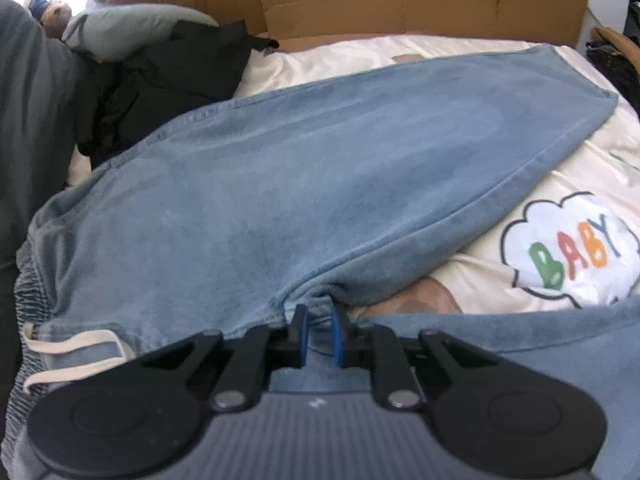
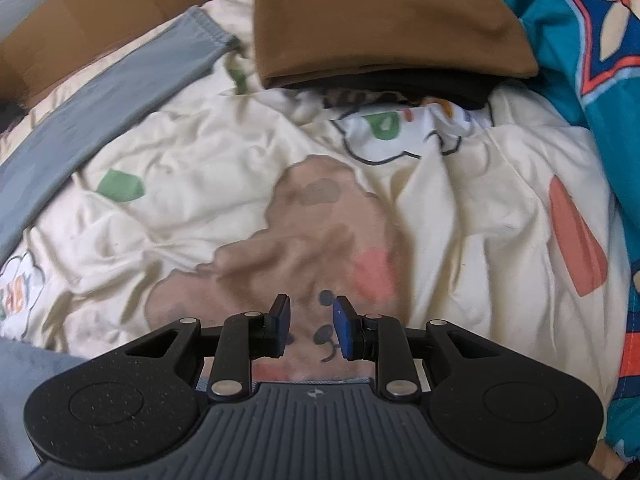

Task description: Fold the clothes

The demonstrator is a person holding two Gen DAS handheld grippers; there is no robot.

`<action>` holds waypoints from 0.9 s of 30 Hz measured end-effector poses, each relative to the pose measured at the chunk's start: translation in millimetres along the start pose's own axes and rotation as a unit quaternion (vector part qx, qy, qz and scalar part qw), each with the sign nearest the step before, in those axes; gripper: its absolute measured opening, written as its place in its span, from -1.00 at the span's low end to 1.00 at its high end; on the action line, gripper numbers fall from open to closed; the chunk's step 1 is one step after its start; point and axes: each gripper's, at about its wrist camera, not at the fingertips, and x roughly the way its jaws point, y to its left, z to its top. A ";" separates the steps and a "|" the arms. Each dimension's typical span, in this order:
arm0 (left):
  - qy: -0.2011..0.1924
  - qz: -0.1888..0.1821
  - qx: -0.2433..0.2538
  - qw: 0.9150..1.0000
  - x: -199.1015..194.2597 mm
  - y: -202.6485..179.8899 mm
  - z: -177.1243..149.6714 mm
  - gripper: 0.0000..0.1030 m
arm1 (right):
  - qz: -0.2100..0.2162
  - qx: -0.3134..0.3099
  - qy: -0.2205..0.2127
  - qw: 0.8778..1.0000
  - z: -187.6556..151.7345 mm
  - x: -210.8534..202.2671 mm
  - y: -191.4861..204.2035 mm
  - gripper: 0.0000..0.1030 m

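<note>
Left wrist view: left gripper (image 1: 318, 330) fingers pinch the jeans (image 1: 280, 184) crotch, unfolded, leg toward 2 o'clock; right gripper (image 2: 310, 328) narrow, empty.

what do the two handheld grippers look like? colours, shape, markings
Both match. The left gripper and right gripper each have a dark grey ribbed body with a small white mark at centre, two round black lobes, black linkage arms with silver pivot pins, and black fingers faced with blue pads. No cables or sleeves visible.

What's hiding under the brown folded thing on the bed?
Under the brown folded garment a black layer peeks out along its edge, lying on the cream cartoon-print bedsheet. Whatever else is beneath stays covered.
</note>
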 end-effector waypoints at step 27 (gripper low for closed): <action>0.043 0.111 -0.244 0.962 -87.9 137.5 -48.4 -0.61 | 0.079 -0.055 -0.013 0.995 30.8 -1.4 35.7 -0.37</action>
